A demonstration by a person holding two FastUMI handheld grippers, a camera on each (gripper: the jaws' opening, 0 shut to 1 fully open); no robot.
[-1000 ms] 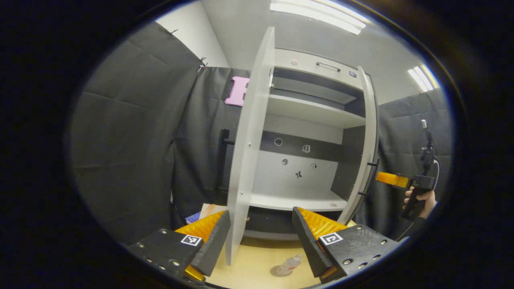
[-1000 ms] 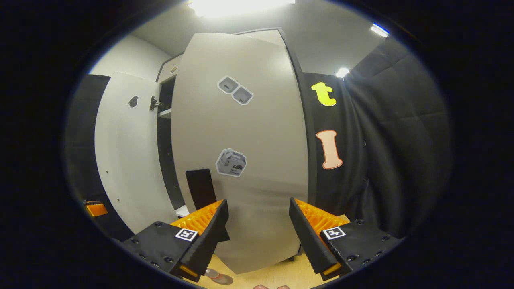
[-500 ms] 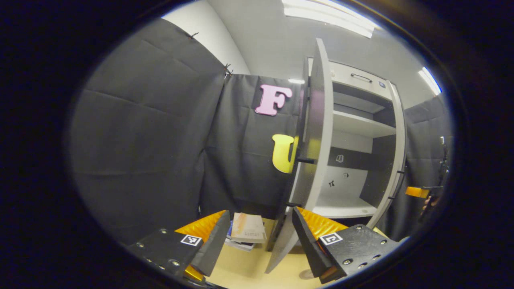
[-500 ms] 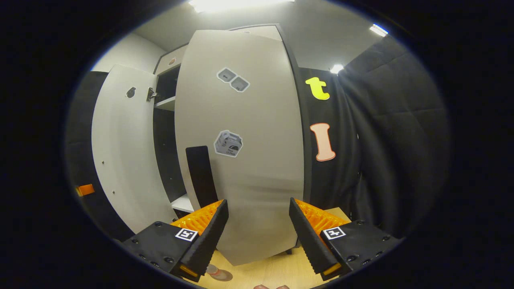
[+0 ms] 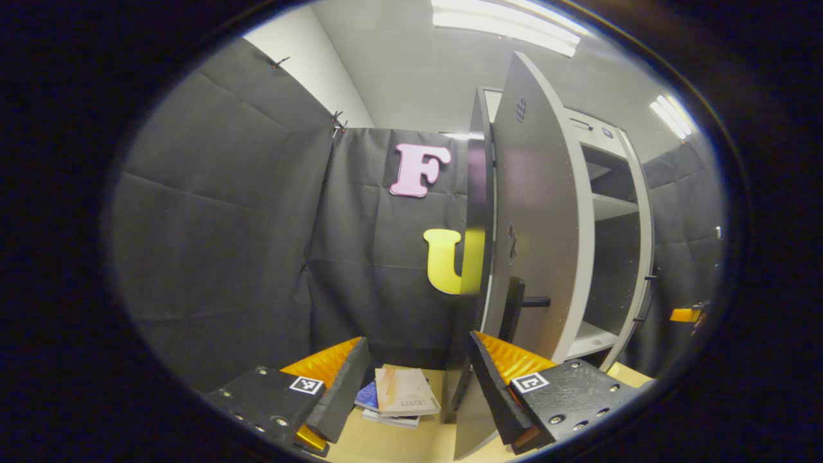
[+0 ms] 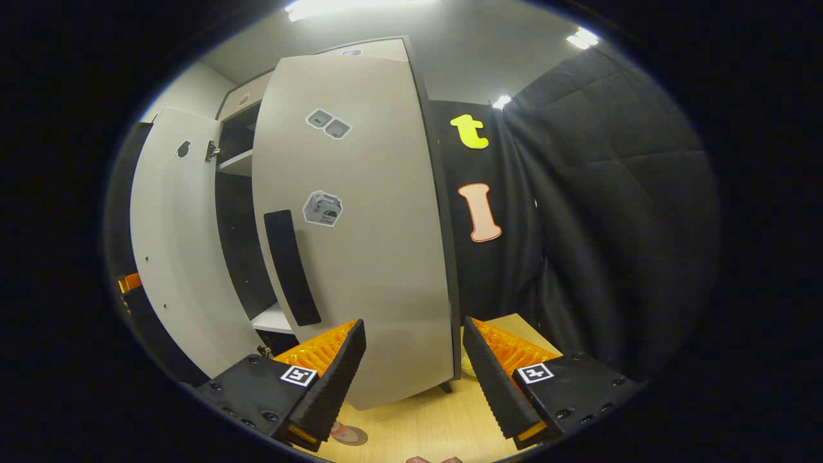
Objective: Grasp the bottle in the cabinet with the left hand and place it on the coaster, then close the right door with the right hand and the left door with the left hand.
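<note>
In the right gripper view the pale right door (image 6: 366, 244), with its black handle (image 6: 290, 267), stands partly swung in, straight ahead of my open right gripper (image 6: 411, 379); its lower edge shows between the fingers, and I cannot tell whether they touch it. The brown coaster (image 6: 350, 436) with the bottle's base on it peeks out beside my left-hand finger. The left door (image 6: 173, 257) stands open beyond. In the left gripper view my open left gripper (image 5: 415, 386) is at the outer face of the left door (image 5: 533, 212), near its handle (image 5: 524, 301). The right gripper (image 5: 685, 314) shows far right.
A stack of books (image 5: 398, 399) lies on the wooden table (image 6: 424, 427) left of the cabinet. White shelves (image 5: 611, 206) show inside the cabinet. Black cloth walls close in on both sides. A fingertip (image 6: 418, 459) shows at the bottom edge.
My left gripper has gone round from facing the cabinet's inside to the left door's outer face. The right door has swung further inward ahead of my right gripper.
</note>
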